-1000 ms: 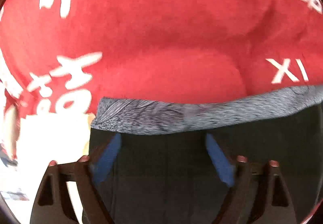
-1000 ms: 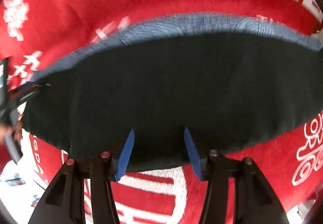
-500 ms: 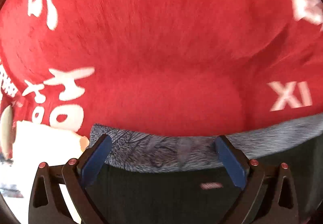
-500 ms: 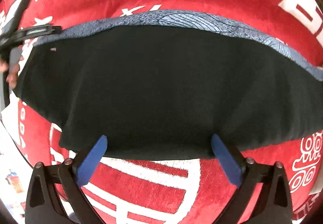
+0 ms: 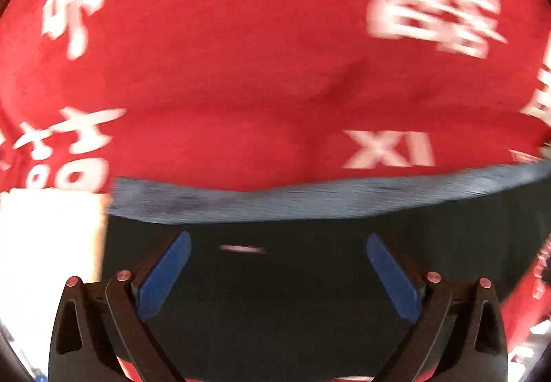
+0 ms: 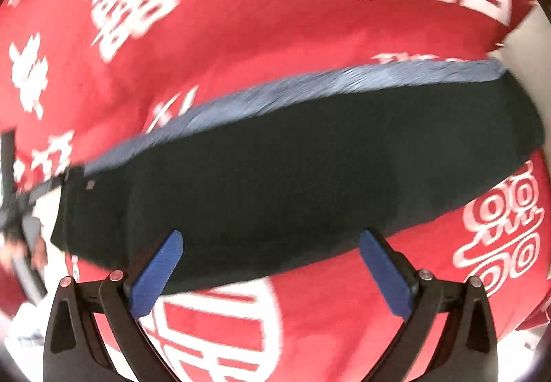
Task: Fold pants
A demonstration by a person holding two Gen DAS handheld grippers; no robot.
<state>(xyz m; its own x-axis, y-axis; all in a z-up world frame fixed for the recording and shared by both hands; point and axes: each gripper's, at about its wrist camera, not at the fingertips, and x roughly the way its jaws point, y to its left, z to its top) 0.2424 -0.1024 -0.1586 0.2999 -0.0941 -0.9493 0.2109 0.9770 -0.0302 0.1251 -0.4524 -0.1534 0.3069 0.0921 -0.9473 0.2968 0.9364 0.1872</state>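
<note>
A: Left gripper (image 5: 278, 246) first. Spread wide, blue pads (image 5: 163, 273) far apart, gripping nothing. Poised over black cloth, with only dark fabric showing between the fingers.

B: And right gripper (image 6: 270, 242)? Same story: splayed fully, blue pads (image 6: 385, 273) well apart, clamped on nothing. Hovering at the near hem, one tip over black cloth, the other at its edge against red.

A: Outward, then. Pants (image 6: 296, 168) lying flat as a dark band across the right view, running from lower left up to upper right. Looks folded into a long strip, though hard to judge through the blur.

B: Grey-blue band (image 6: 310, 86) along the far edge of that strip, ribbed or patterned, smeared by motion. Same band (image 5: 310, 199) in the left view, just beyond the left pads, crossing nearly the whole width.

A: Small pale tag (image 5: 241, 248) on the black cloth between the left fingers. Too blurred to read.

B: Under everything, a red blanket (image 5: 241, 55) with white characters and the letters "XI" (image 5: 389, 149) just past the band. Rumpled, with soft humps.

A: At the left edge of the right view, the other gripper at the strip's end, by a hand (image 6: 10, 249), blurred. Pale surface (image 5: 48, 244) beside the pants in the left view; cannot tell what.
</note>
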